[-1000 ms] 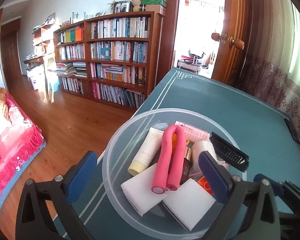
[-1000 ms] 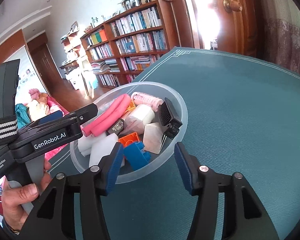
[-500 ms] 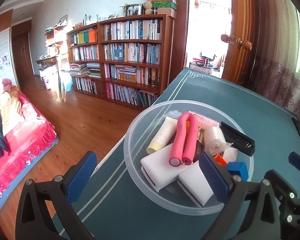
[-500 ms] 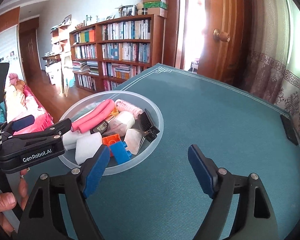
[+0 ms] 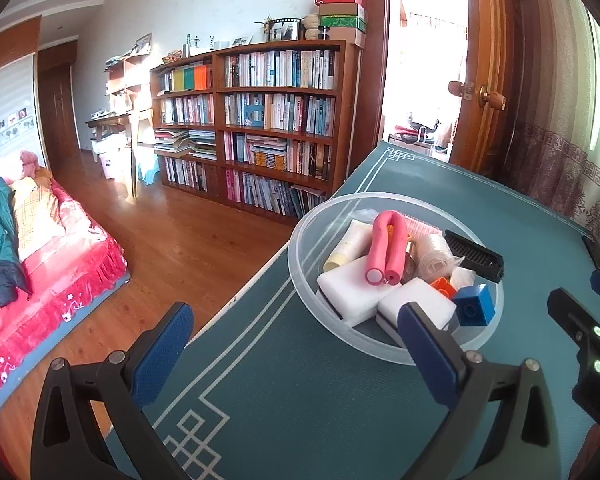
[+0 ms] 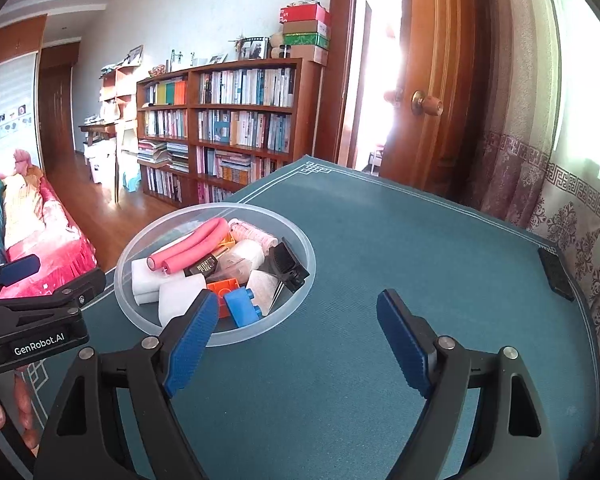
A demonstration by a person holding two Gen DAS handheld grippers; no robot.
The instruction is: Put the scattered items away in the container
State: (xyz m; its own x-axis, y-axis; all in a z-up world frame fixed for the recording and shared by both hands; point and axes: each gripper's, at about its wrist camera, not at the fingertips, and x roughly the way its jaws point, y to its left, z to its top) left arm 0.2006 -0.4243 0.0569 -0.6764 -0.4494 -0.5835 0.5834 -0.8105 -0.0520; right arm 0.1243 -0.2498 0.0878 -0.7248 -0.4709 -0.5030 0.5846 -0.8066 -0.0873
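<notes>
Two hand-held grippers over a teal table mat, both with jaws apart and empty, and a filled clear bowl ahead of them.

Left to right: the left gripper [image 5: 296, 334] stands spread wide, nothing between its blue pads; just beyond its right-hand finger sits the clear bowl [image 5: 300, 256], resting on the table mat [image 5: 300, 400]. Inside the bowl lie two white sponges [image 5: 350, 286], a cream tube [image 5: 348, 246], a bent pink foam roller [image 5: 386, 250], an orange brick [image 5: 444, 286], a blue brick [image 5: 474, 304] and a black comb [image 5: 474, 254]. The right gripper [image 6: 292, 336] is likewise spread and holds nothing; the bowl lies ahead of its left-hand finger, the blue brick nearest that pad. A hand [image 6: 4, 412] grips the left tool's handle at the far left of the right wrist view.
</notes>
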